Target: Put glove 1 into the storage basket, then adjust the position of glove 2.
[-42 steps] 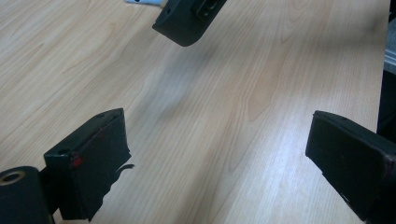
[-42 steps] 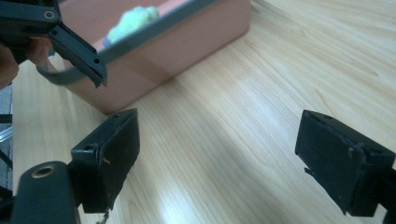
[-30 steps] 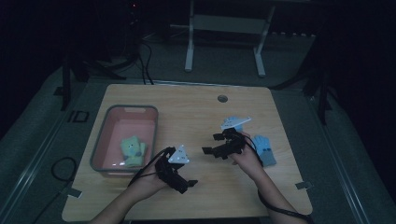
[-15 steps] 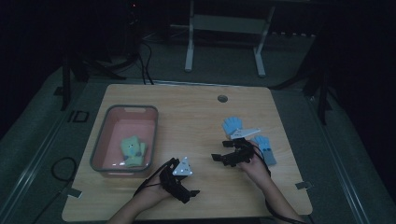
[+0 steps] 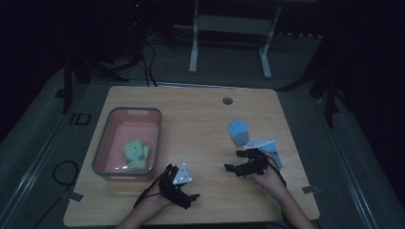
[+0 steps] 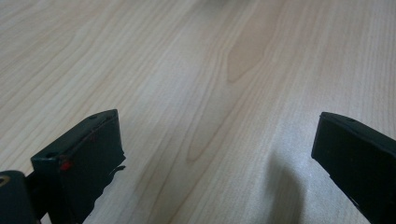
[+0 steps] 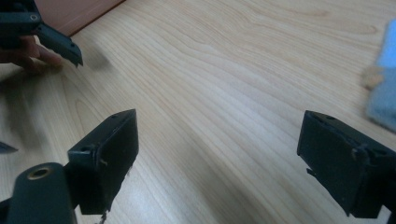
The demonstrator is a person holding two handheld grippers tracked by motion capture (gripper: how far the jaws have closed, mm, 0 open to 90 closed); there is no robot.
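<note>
The blue glove [image 5: 238, 131] lies on the worktop [image 5: 200, 119] right of centre, just beyond the right hand-held gripper [image 5: 237, 163] — jaws spread, empty. The left hand-held gripper [image 5: 187, 198], likewise released, rests near the pink bin [image 5: 106, 143] holding a green glove [image 5: 135, 153]. Likely next: grasp the blue glove, carry it left to the bin — dark room around

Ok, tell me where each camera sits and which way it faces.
High view: above the person's side, looking forward and down on the table; both forearms, left gripper, right gripper.
Left gripper view: low along its open jaws at bare wood.
Right gripper view: along open jaws; blue glove.
Shared by high and right gripper views: the left gripper, the blue glove.
</note>
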